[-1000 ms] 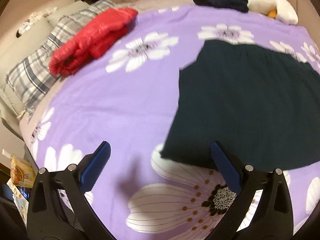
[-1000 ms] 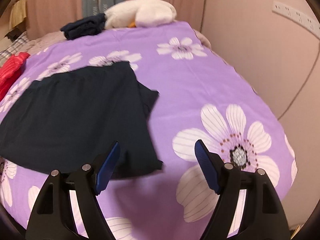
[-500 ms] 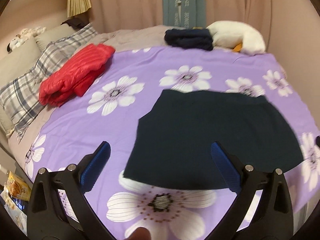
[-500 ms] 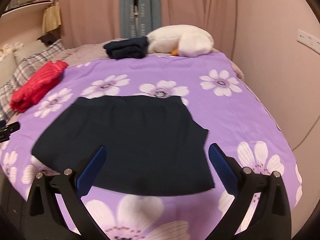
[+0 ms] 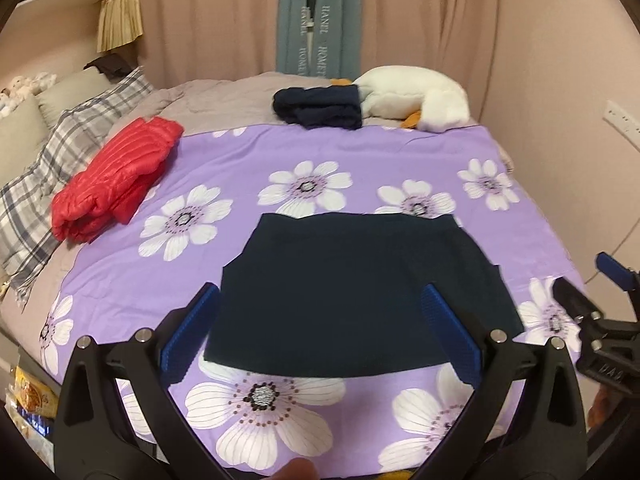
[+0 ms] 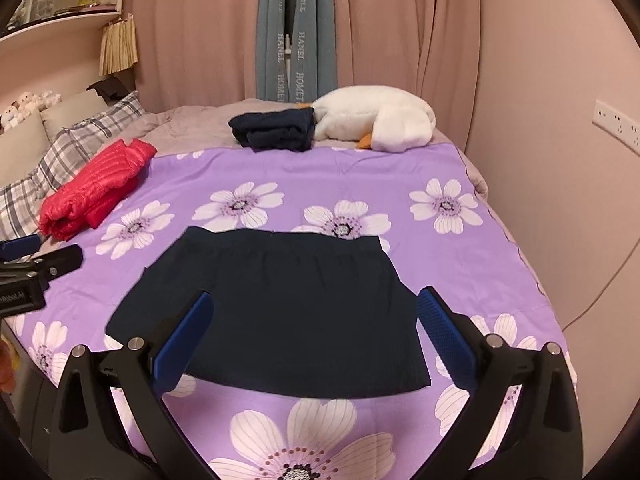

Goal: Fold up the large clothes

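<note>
A dark navy garment [image 5: 352, 292] lies flat and folded into a rough rectangle on the purple flowered bedspread [image 5: 248, 160]; it also shows in the right wrist view [image 6: 280, 308]. My left gripper [image 5: 320, 328] is open and empty, held above the garment's near edge. My right gripper [image 6: 316, 332] is open and empty, also above the near edge. The right gripper shows at the right edge of the left wrist view [image 5: 600, 320]. The left gripper shows at the left edge of the right wrist view [image 6: 32, 268].
A folded red puffer jacket [image 5: 116, 176] lies at the left by plaid pillows [image 5: 44, 172]. A folded dark pile [image 5: 320, 108] and a white plush goose [image 5: 416, 100] lie at the far end. Curtains [image 6: 200, 32] hang behind; a wall [image 6: 560, 80] stands right.
Both grippers have pulled back and up from the garment's corners, so the whole bed now shows. The garment lies where it was.
</note>
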The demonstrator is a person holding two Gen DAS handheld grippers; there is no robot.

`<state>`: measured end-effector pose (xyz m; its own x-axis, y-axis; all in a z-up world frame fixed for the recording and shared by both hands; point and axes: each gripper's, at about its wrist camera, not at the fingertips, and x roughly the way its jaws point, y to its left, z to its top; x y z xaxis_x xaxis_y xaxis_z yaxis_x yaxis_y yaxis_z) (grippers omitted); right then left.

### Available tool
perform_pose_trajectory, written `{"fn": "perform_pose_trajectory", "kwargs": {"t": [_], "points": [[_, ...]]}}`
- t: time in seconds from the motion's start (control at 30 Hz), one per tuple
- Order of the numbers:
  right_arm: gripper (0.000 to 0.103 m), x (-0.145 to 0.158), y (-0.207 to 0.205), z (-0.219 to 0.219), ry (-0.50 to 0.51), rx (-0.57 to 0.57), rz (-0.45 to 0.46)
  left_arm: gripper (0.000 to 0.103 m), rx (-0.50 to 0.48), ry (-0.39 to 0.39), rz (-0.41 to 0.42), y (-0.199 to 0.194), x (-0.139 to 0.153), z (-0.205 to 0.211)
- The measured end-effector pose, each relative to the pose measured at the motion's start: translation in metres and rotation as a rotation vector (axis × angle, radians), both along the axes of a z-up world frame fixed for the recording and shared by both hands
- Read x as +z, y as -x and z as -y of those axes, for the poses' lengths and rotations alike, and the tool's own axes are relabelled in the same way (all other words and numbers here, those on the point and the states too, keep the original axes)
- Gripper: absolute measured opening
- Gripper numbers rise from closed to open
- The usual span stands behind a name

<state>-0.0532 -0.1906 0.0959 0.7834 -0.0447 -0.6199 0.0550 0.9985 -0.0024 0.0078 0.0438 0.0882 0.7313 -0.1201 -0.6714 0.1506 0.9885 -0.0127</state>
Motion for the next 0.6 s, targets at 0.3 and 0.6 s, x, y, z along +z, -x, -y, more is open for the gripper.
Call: {"fn": "perform_pose_trajectory", "kwargs": {"t": [0.3, 0.6], "points": [[0.102, 0.019, 0.0, -0.018, -0.038, 0.048, -0.135, 0.101, 0.009, -0.063, -0.036, 0.005, 0.015, 0.013], [0.102, 0.018, 0.008, -0.021, -0.031, 0.065, -0.154, 0.101, 0.038, -0.084, -0.077, 0.006, 0.0, 0.013]]}}
